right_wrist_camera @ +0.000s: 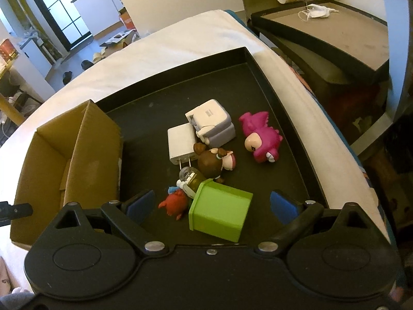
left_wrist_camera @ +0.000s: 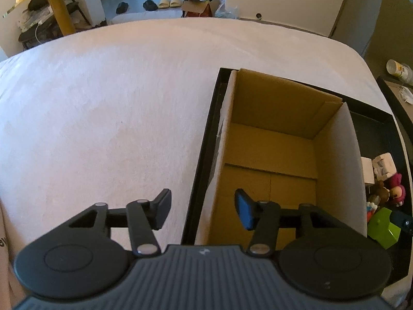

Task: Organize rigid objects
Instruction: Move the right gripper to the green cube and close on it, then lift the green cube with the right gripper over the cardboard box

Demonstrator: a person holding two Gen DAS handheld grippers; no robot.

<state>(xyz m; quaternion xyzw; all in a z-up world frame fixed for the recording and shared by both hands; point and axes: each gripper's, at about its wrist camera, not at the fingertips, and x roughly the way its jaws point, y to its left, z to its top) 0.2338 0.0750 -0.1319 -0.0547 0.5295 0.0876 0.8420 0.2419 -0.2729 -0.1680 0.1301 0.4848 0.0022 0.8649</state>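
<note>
1. Here, the task's things lie heaped in the black tray point(right_wrist_camera: 247, 59), just ahead of the right gripper point(right_wrist_camera: 211, 202): a green box point(right_wrist_camera: 219, 210) tipped on its side sits between its spread jaws, touched by neither pad.
2. Beside the box's open end are a red figure point(right_wrist_camera: 174, 202), a brown figurine point(right_wrist_camera: 214, 161) and a small clear bottle point(right_wrist_camera: 189, 177); beyond them are a white charger point(right_wrist_camera: 180, 143), a white and grey case point(right_wrist_camera: 211, 121) and, apart to the right, a pink plush-like toy point(right_wrist_camera: 260, 137).
3. The cardboard box point(left_wrist_camera: 271, 139) stands open and bare in the same tray, to the right gripper's left, probably as the sorting bin.
4. The left gripper point(left_wrist_camera: 202, 210) hangs with jaws partly parted and nothing between them, straddling that box's near wall.
5. The green box's contents are hidden; the bottle is partly covered.
</note>
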